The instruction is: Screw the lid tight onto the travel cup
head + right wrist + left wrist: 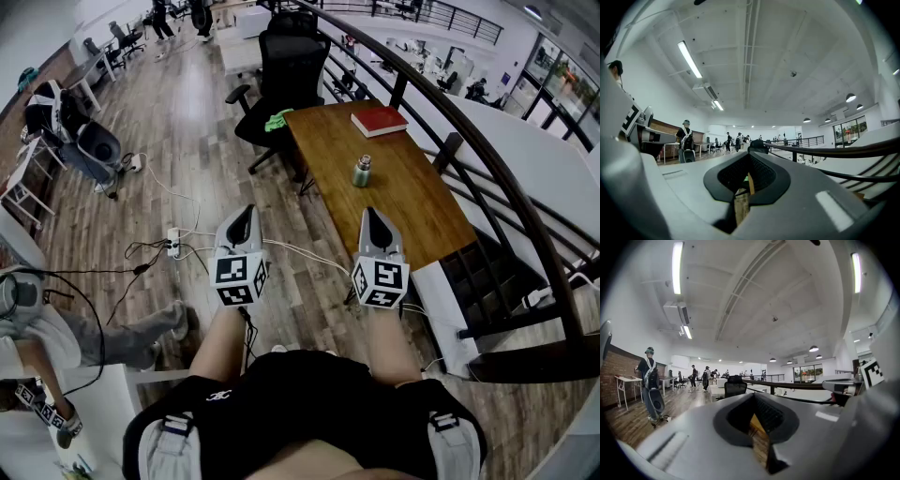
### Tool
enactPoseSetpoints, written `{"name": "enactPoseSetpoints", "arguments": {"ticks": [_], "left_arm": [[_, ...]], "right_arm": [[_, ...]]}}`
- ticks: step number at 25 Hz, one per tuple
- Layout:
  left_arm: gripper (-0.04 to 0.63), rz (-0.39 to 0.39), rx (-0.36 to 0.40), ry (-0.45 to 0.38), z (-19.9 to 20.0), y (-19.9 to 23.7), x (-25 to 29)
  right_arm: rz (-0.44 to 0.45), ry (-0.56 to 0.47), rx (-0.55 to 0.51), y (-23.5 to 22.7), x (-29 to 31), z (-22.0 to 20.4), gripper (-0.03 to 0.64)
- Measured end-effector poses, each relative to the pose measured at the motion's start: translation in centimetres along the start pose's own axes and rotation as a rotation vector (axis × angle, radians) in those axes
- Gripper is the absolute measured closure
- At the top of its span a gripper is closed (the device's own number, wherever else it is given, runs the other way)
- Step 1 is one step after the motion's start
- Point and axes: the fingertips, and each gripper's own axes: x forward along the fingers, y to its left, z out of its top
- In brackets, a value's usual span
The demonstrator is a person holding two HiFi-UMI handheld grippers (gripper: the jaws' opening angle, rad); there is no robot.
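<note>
At the bottom of the head view my forearms [220,342] reach up out of a black shirt [300,394], each carrying a gripper. My left gripper [242,223] sits just left of centre and my right gripper [375,228] just right of centre. They are side by side and apart, both pointing up the frame. Both pairs of jaws are clenched on nothing: in each gripper view the dark pads meet along a thin slit, with only a sliver of wood showing through.

Cables lie across the wooden floor [187,122] around the grippers, and a white power strip [173,242] lies left of my left gripper.

Past my right gripper the brown counter [412,202] runs up the frame beside a dark curved railing [450,150]. The travel cup [362,172] stands upright on the counter, above centre, well apart from both grippers. It is green with a pale top, too small to tell how the lid sits.

Farther up lies a red book [379,121]. At the counter's upper left corner is a bright green object [277,120], next to a black office chair [286,61]. People [200,14] stand at the top left.
</note>
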Motion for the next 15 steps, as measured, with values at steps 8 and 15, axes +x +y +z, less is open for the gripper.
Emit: {"name": "enactPoseSetpoints", "arguments": {"ticks": [8, 15], "left_arm": [[0.543, -0.018, 0.003, 0.019, 0.0, 0.4, 0.5], [0.543, -0.025, -0.005, 0.019, 0.1, 2.4, 0.9]], "right_arm": [[-0.012, 0.005, 0.028, 0.1, 0.8, -0.2, 0.614], [0.004, 0.015, 0.029, 1.7, 2.2, -0.5, 0.614]]}}
